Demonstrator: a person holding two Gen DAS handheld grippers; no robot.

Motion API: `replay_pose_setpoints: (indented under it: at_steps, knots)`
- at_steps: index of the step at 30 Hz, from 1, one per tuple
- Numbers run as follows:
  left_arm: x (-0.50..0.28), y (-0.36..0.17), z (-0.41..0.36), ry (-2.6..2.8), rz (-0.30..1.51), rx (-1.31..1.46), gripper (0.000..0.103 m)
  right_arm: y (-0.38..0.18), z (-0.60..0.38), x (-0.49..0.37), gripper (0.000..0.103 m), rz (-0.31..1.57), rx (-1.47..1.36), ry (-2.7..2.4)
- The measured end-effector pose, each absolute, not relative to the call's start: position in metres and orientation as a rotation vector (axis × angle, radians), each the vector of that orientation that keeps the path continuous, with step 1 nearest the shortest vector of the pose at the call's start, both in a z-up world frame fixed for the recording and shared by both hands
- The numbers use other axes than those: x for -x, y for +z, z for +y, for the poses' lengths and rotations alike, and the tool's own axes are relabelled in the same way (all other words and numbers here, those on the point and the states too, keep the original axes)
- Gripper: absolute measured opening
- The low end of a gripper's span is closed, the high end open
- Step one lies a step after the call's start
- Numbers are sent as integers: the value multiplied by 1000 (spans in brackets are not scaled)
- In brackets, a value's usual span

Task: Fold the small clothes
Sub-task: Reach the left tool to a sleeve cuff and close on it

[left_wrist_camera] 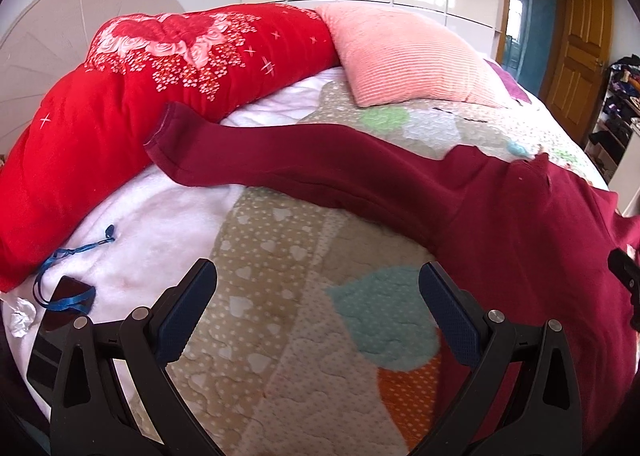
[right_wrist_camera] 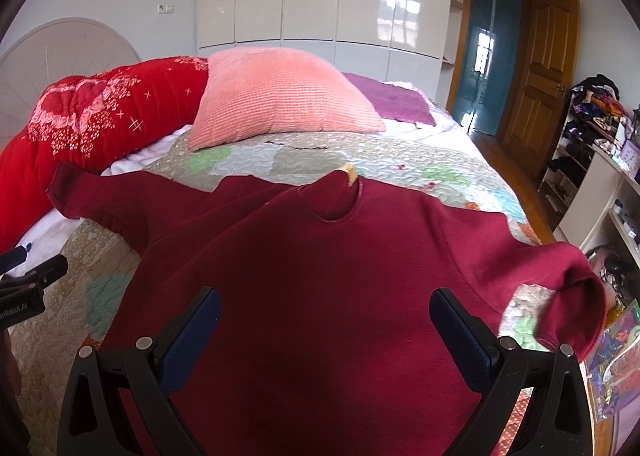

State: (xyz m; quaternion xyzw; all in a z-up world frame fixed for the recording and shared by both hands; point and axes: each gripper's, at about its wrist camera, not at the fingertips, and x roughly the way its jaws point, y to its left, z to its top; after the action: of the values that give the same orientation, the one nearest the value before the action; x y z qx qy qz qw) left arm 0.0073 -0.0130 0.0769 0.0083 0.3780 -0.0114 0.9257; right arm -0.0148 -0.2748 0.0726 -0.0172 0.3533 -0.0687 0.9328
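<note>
Sweater (right_wrist_camera: 320,276): one, maroon, flat on quilt (left_wrist_camera: 280,276); both grippers' fingers spread, left (left_wrist_camera: 318,310), right (right_wrist_camera: 325,330).

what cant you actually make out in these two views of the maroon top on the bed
- Hem of the dark maroon long-sleeved top: right wrist view, cut off by the bottom edge and the open right gripper.
- Its right sleeve cuff: curls over the bed's side, opening hidden.
- Small yellowish tag at the collar: too small to read.
- Dark flat object with a blue strap: left wrist view, partly behind the open left gripper; identity unclear.
</note>
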Motion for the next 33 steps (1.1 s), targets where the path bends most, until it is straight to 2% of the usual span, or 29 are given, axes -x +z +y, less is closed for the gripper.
replay_pose_setpoints:
  at_steps: [7,15,19,25,27,28,29,31,33]
  knots:
    - [-30,71,14,42,790,-3,102,64,-259,-1,103,740,58,-107]
    - [-94,68,109,237,790,224,102,61,-247,-15,103,737,48,-48]
    - [-129,59,144,305,788,298,92,61,-244,-17,103,731,41,-15]
    - [-172,36,175,389,757,356,88,60,-244,-20,103,732,52,12]
    - [-179,29,178,369,743,385,79,59,-248,-22,103,737,43,16]
    - [-183,25,178,351,746,390,63,58,-250,-23,103,738,36,21]
    - [-189,21,179,327,758,393,41,58,-252,-23,103,739,28,28]
    - [-199,18,175,211,755,410,15,57,-258,-23,99,734,11,37]
    - [-199,25,172,194,732,390,12,61,-266,-21,91,707,-20,43]
